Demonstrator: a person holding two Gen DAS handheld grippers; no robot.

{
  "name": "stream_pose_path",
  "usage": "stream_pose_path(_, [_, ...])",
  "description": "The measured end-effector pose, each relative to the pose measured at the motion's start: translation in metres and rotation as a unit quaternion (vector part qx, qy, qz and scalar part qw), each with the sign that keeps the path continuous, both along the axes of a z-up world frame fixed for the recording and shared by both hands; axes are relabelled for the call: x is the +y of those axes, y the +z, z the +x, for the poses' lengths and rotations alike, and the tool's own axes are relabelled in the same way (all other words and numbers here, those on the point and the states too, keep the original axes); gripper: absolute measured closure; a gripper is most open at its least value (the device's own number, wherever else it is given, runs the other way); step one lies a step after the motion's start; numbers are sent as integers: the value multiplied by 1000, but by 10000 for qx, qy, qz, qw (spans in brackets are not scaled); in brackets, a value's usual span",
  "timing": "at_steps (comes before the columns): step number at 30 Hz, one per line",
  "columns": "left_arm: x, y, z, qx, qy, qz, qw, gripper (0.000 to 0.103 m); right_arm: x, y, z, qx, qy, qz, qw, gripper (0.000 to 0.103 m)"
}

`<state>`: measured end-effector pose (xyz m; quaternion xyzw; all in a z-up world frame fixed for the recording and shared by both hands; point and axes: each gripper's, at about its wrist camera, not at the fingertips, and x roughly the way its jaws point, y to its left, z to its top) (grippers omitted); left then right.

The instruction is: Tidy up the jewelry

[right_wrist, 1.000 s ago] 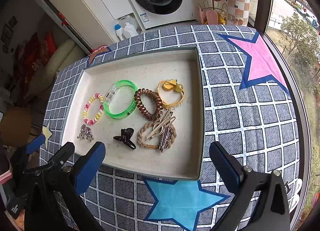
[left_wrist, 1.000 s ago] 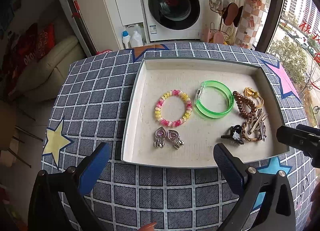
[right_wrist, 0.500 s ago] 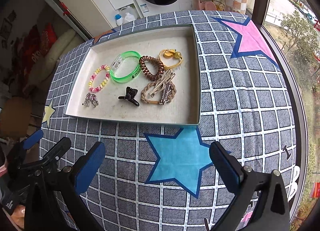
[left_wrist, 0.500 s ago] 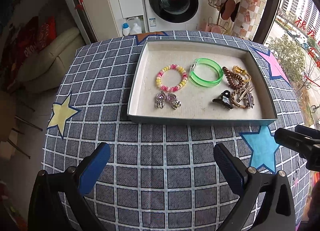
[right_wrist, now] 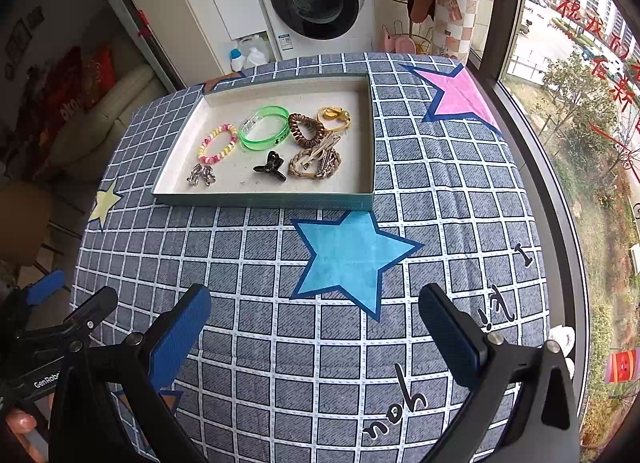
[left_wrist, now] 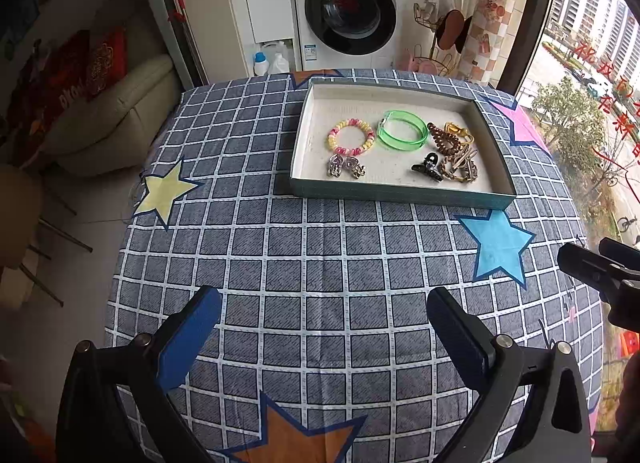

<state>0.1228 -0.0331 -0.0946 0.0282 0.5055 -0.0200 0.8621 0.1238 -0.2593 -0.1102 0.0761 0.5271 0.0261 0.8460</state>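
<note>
A shallow grey box [left_wrist: 400,195] [right_wrist: 264,201] sits on the far half of the table. Inside lie a pink and yellow bead bracelet [left_wrist: 351,137] [right_wrist: 217,143], a green bangle [left_wrist: 402,135] [right_wrist: 264,127], a brown coil hair tie [left_wrist: 443,139] [right_wrist: 306,129], a yellow hair tie [right_wrist: 335,115], a black claw clip [left_wrist: 428,167] [right_wrist: 271,167], silver heart earrings [left_wrist: 346,166] [right_wrist: 201,175] and a braided band with clips [right_wrist: 316,162]. My left gripper [left_wrist: 322,329] and right gripper [right_wrist: 314,323] hang open over the near cloth, well short of the box, holding nothing.
The round table wears a grey checked cloth with a blue star [right_wrist: 348,255], yellow star [left_wrist: 164,191] and pink star [right_wrist: 458,97]. Beyond stand a washing machine [left_wrist: 348,11], a cream sofa [left_wrist: 104,119] on the left and a window at right.
Both grippers have pulled back toward me and risen, so the box now lies farther off. The jewelry has not moved and both pairs of jaws stay open.
</note>
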Motion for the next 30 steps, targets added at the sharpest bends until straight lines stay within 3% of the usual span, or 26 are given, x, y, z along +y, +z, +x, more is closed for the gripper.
stream_pose_path(15, [26,85,-54,-680,10,0,9977,0,33,95,-60,-865,-63,-468,9951,0])
stream_pose_path(30, [38,129,-82,-1086,48,-66,9941,0,36,141,-96,-1189,-314,-905,9883,0])
